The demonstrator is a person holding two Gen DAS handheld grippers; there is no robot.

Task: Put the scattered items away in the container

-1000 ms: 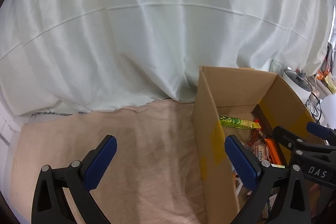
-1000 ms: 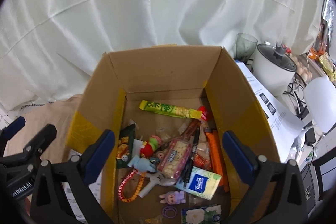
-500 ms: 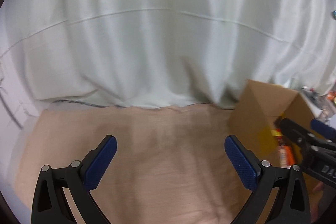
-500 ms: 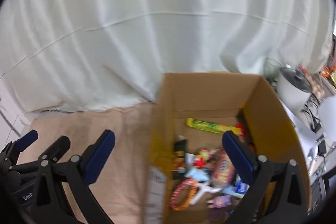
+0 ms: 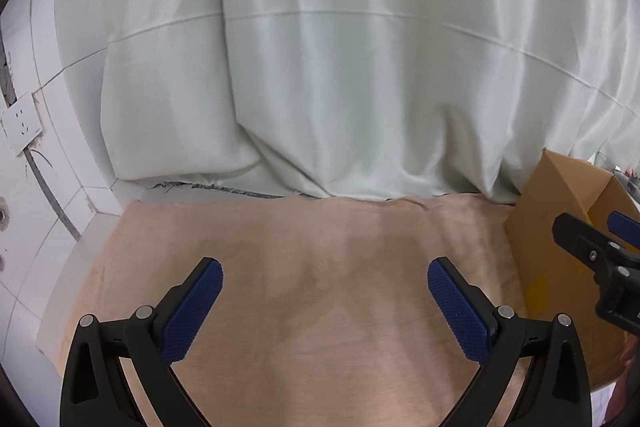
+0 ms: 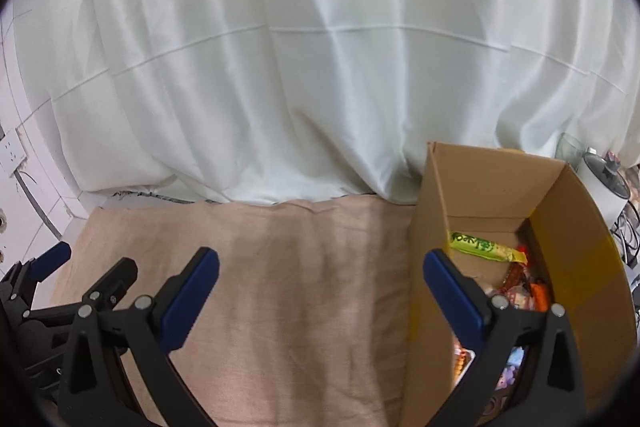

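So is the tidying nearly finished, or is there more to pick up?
It looks about done. The cardboard box already holds a pile of snacks and small items, including a green snack bar. Both the left tongs and the right tongs are open and hold nothing. The beige cloth shows no loose items in view.

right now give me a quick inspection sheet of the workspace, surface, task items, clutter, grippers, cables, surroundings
surface: beige cloth over the table, wrinkled, nothing loose seen on it
job's things: cardboard box at the cloth's right end, open; a green-yellow snack bar and other small packets lie inside
clutter: nothing seen on the cloth
grippers: left gripper open, empty, over bare cloth; right gripper open, empty, its right finger in front of the box
cables: dark cables right of the box, off the cloth
surroundings: white curtain behind; white rice cooker and glass beyond the box; wall socket on tiled wall at left
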